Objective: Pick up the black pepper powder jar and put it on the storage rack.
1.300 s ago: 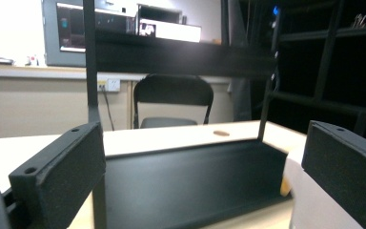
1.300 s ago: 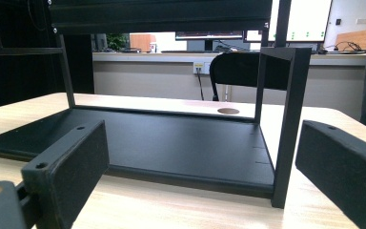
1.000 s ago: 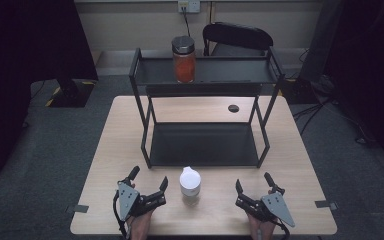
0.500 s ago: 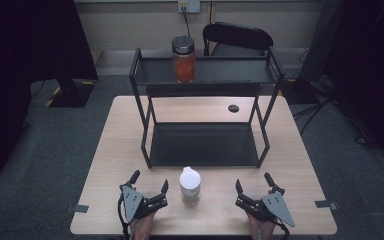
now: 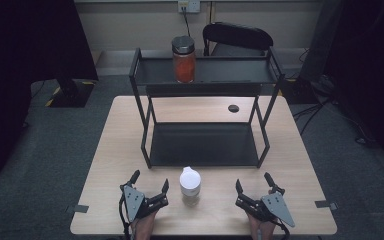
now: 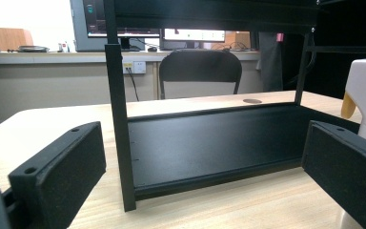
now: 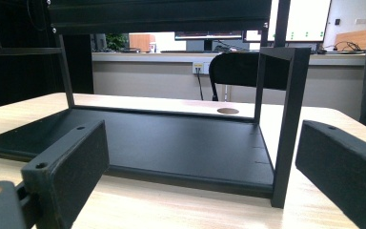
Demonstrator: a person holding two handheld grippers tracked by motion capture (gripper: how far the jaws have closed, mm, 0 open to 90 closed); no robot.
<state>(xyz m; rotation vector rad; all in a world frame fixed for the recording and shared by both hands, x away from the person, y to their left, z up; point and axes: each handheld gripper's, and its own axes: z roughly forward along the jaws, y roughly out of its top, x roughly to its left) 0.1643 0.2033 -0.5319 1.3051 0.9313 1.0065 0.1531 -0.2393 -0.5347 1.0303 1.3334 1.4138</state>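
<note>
We hold the left claw point(image 5: 150, 186) low over the near edge of the pale wooden counter point(image 5: 120, 150), its jaws spread wide apart with nothing between them. The right claw point(image 5: 254, 185) sits the same way at the other side of that near edge, jaws also wide apart and empty.

Between our two claws, closer to the left one, stands a small bottle with a white cap point(image 5: 190, 186), upright on the counter. From the left gripper view we see this bottle just beyond the right-hand jaw, its white top with a yellow part showing at the edge of the frame; it is beside the jaw, and we cannot tell whether it touches.

Ahead of both claws stands a black two-tier metal rack point(image 5: 203, 145). Its lower shelf lies straight in front of each claw, and a front post of the rack rises between the jaws in each gripper view. On the upper shelf, farther ahead and nearer the left claw's side, stands a jar with red contents and a dark lid point(image 5: 183, 59), upright.

Beyond the rack, a round dark hole point(image 5: 233, 108) marks the counter, and behind the counter stands a black chair point(image 5: 237, 36).
</note>
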